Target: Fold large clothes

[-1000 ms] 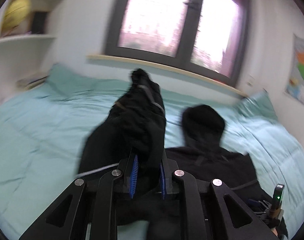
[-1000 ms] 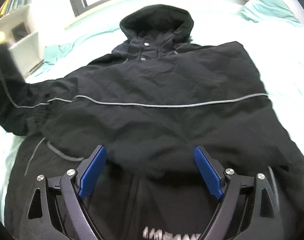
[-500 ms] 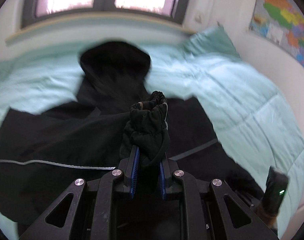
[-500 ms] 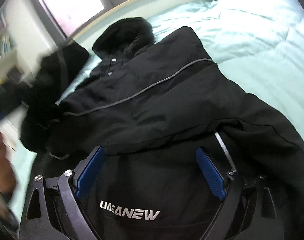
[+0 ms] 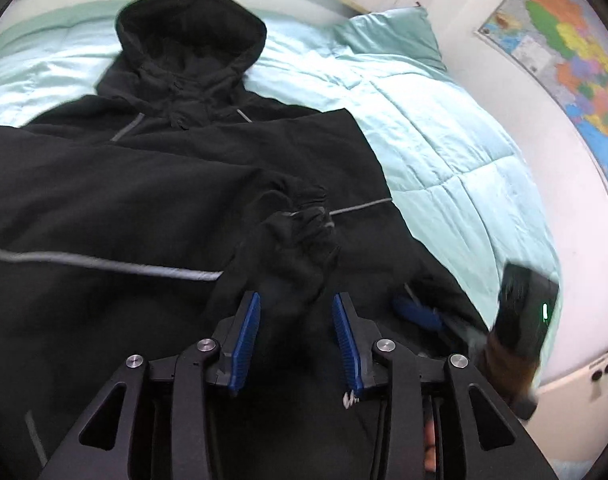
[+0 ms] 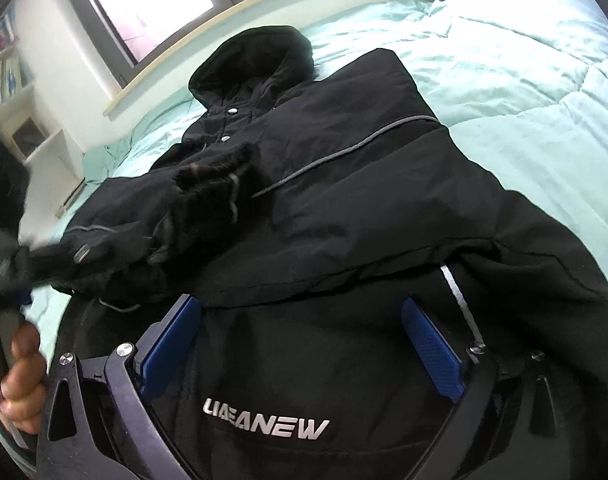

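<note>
The black hooded jacket (image 5: 103, 184) lies spread front-up on the mint-green quilt (image 5: 456, 148), its hood (image 5: 191, 28) at about twelve o'clock toward the window wall, and a thin grey piping line crossing the chest. One sleeve is folded across the body, and its gathered cuff (image 5: 299, 216) rests on the chest near the middle of the left wrist view; in the right wrist view the same cuff (image 6: 211, 184) sits at about ten o'clock, just below the collar snaps. The left gripper (image 5: 297, 338) hovers directly behind the cuff with its blue pads (image 5: 245, 340) spread apart, released, with black fabric showing in the gap between them. The right gripper (image 6: 299, 352) hangs over the lower front, parted wide and holding nothing, framing the white logo lettering (image 6: 265, 424) at six o'clock. A bare hand (image 6: 21, 384) shows at eight o'clock in the right wrist view. Beyond the quilt, a pillow (image 5: 388, 36) lies at one o'clock, a coloured wall map (image 5: 564, 48) at two o'clock, and a window (image 6: 151, 8) with shelves (image 6: 7, 76) beside it.
</note>
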Motion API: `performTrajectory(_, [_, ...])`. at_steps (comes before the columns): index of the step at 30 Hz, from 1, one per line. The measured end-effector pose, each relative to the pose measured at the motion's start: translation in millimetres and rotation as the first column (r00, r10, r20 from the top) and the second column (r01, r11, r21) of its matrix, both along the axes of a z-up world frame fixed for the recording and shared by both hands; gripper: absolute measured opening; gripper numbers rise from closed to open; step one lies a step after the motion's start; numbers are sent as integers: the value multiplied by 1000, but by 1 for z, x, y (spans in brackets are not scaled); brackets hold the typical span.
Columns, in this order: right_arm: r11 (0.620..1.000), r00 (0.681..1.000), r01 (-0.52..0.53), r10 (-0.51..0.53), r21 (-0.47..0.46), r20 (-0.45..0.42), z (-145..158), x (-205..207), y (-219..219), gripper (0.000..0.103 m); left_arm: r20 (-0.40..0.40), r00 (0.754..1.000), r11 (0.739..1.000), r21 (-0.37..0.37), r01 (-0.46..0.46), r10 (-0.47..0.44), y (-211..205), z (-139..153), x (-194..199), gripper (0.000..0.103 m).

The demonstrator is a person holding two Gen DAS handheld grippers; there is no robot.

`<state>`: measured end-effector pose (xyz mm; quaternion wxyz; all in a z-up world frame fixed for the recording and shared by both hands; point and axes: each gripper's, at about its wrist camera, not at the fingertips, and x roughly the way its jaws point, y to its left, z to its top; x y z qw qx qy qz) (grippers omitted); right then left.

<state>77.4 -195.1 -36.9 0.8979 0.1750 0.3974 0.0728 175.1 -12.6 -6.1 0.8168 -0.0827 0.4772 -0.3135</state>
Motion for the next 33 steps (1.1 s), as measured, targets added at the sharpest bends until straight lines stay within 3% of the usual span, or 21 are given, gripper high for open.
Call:
performTrajectory(3, [999,999,-30,30,33,14,18,7,3,101,43,999,998,50,-34,32,19,6,-12,50])
performTrajectory(5, [999,999,-42,41,27,19,29,16,7,101,61,997,995,80,-58,53,31,8,-17,51])
performTrajectory(8, [998,998,-67,67,19,2,37,37,16,101,83,992,994,50,-101,97,51,14,-20,51])
performTrajectory(11, [995,993,-93,96,41,-72,31,65,25,98,97,983,987,22,-158,155,74,20,-21,51])
performTrajectory(12, [993,990,-99,106,67,-99,26,74,27,96,96,981,985,14,-173,171,81,21,-21,51])
performTrajectory(13, [990,986,-105,115,91,-117,22,80,28,83,96,978,983,5,-184,183,88,22,-21,51])
performTrajectory(14, [983,979,-126,145,133,-143,17,88,30,60,97,975,980,-2,-200,199,96,23,-20,51])
performTrajectory(15, [974,973,-149,175,170,-149,15,92,32,49,99,970,974,-1,-225,224,105,25,-20,51])
performTrajectory(17, [972,975,-178,195,152,-104,26,86,33,38,103,957,962,9,-275,272,119,27,-17,51])
performTrajectory(19, [979,981,-190,193,71,-35,49,74,31,32,121,938,945,5,-327,324,138,32,-17,51])
performTrajectory(23, [991,989,-120,124,-58,77,100,57,4,32,169,911,926,-38,-375,376,151,42,-11,51])
performTrajectory(25, [991,991,-84,94,-108,96,111,56,-11,32,190,901,920,-38,-390,390,150,40,-4,52])
performTrajectory(28, [987,997,-30,41,-156,67,103,63,-31,32,132,915,923,8,-385,381,142,16,20,52])
performTrajectory(30, [981,1000,-9,12,-194,15,80,71,-38,32,77,922,923,36,-383,379,136,-11,37,52])
performTrajectory(33, [976,995,-15,-7,-215,-99,27,84,-43,32,65,921,922,31,-387,384,137,-36,42,52])
